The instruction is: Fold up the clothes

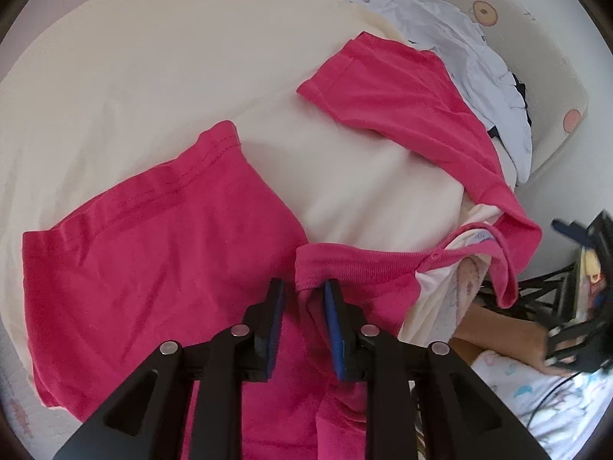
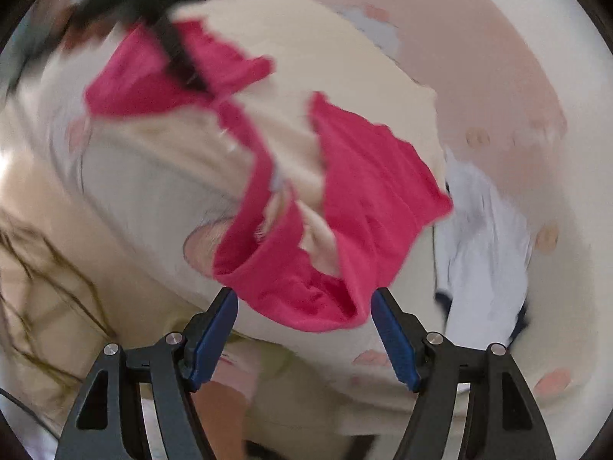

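Observation:
A cream T-shirt with pink sleeves and a pink collar [image 1: 214, 88] lies spread on the bed. In the left wrist view its left pink sleeve [image 1: 153, 253] fills the lower left and the other sleeve [image 1: 402, 107] lies at upper right. My left gripper [image 1: 304, 299] has its jaws closed on the pink fabric by the collar [image 1: 364, 264]. In the blurred right wrist view the pink collar and shoulder [image 2: 299, 291] hang right in front of my right gripper [image 2: 304, 306], whose jaws stand wide apart and hold nothing. The right gripper also shows in the left wrist view [image 1: 586, 306].
A crumpled white garment with dark trim [image 1: 479, 76] lies beyond the shirt, and shows at the right in the right wrist view [image 2: 486, 253]. The bed sheet [image 1: 555, 57] is pale with round pink prints. A person's arm [image 1: 498, 337] is at lower right.

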Motion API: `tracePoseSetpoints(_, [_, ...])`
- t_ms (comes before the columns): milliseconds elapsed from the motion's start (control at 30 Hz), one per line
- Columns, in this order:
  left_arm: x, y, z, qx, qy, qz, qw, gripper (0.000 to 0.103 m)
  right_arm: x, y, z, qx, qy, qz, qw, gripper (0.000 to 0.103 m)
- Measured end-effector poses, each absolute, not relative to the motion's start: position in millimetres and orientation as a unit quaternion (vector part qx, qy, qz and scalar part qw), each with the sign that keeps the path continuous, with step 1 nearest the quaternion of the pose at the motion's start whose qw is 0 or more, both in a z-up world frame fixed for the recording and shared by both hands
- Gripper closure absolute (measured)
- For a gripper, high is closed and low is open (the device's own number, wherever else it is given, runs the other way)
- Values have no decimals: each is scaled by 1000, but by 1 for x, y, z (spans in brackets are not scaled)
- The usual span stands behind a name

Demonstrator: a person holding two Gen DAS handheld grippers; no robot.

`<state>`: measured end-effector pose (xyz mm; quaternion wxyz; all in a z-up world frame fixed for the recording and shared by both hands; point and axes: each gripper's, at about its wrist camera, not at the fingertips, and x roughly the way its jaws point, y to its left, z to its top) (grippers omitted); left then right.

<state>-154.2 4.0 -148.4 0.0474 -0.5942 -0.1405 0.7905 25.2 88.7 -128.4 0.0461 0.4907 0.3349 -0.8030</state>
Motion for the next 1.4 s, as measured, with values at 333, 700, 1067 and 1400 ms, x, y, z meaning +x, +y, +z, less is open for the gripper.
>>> tracePoseSetpoints(333, [-146, -2, -131, -580, -163, 798, 28, 53, 13, 79, -169, 467, 449, -762, 2, 33])
tracePoseSetpoints(700, [-124, 33, -90, -534, -36, 841, 74, 53, -17, 104, -151, 482, 341, -806, -44, 95])
tracePoseSetpoints(1067, [-148, 123, -97, -508, 156, 828, 181, 53, -30, 144, -112, 480, 165, -861, -40, 95])
tracePoseSetpoints(1400, [-168, 154, -122, -516, 180, 806, 227, 59, -26, 161, -105, 491, 109, -864, -18, 93])
